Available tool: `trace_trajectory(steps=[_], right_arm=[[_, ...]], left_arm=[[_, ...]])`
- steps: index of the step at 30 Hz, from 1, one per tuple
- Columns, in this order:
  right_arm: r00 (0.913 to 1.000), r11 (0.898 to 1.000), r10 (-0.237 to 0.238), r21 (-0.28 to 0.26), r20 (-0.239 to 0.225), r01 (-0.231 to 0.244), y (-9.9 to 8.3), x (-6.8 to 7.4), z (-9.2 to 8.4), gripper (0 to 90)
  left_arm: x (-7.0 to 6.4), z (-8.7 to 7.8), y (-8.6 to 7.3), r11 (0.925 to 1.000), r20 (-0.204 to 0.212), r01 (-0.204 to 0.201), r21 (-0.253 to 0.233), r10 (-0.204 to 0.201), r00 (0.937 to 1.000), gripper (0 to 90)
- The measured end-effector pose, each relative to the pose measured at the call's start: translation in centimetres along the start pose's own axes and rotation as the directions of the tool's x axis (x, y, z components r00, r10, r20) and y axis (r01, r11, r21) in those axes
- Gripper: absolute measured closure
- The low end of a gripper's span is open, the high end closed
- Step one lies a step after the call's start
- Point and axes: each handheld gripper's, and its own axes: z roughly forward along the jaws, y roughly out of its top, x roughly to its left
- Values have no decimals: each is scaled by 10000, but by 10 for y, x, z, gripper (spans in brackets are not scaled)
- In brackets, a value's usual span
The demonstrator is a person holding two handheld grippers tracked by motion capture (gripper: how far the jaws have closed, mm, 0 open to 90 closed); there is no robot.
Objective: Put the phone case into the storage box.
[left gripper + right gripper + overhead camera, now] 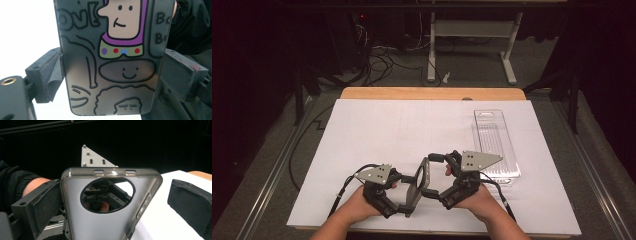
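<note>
**Caller:** Phone case (419, 181) up off the table (377, 130), held upright between your two hands near the front edge. Your left gripper (404, 196) has it: in the left gripper view both pads press the case's long sides, with the printed cartoon back facing that camera.

**Partner:** And the right gripper (438, 175)?

**Caller:** Jaws spread wide around the case's top end. In the right gripper view the left pad (46, 205) sits close against the case (105, 207), though I can't tell if it touches, and the right pad (191, 203) stands well apart. So nothing is in its hold yet.

**Partner:** How will it handle?

**Caller:** Light, I'd judge, and bendy. It's an empty shell with a thin, smoky, see-through rim and a big round camera hole (107, 195) near the top. Squeeze across the open middle and the walls will likely bow inward. The glossy back looks slippery too.

**Partner:** So where do you take it?

**Caller:** On the side rails, as your left gripper does, low and square, where the rim is stiffest. With the right, close on the upper corners or the sides beside the button cut-outs, not over the hole. Ease shut, don't snap.

**Partner:** Anything nearby?

**Caller:** A clear plastic tray (494, 142) lies on the table just beyond your right hand (482, 200), apart from the case.
</note>
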Motion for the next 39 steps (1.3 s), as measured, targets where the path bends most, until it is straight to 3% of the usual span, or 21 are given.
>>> trace_trajectory(steps=[19,39], right_arm=[[9984,9998,47,-180,-555,-57,-1,1,2,107],[9986,9994,304,-128,-438,-310,-2,1,1,129]], left_arm=[[-1,3,0,10000,255,4,86,-6,9997,131],[-2,4,0,9999,110,3,151,-5,9999,128]])
